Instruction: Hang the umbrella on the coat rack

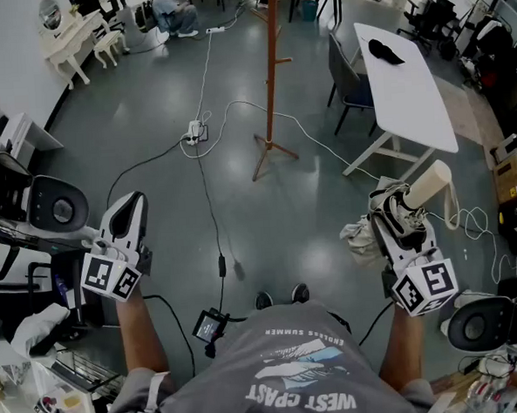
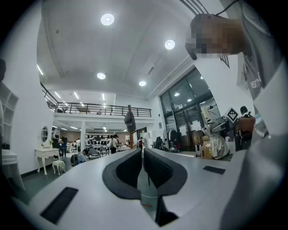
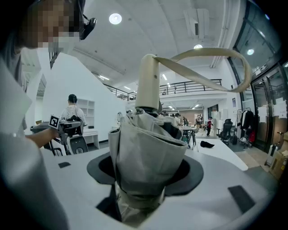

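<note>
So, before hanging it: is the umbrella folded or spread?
Folded. The umbrella is a tight grey bundle between the fingers of the right gripper.

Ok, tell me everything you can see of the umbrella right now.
The umbrella is a compact folding one, closed, its pale grey-beige fabric bunched in loose folds. A cream cylindrical handle sticks out ahead of the jaws, a flat cream strap looping from its end. The right gripper clamps the folded canopy from both sides; some fabric spills out beside it. It is up in the air, clear of the coat rack, nothing else touching it.
</note>
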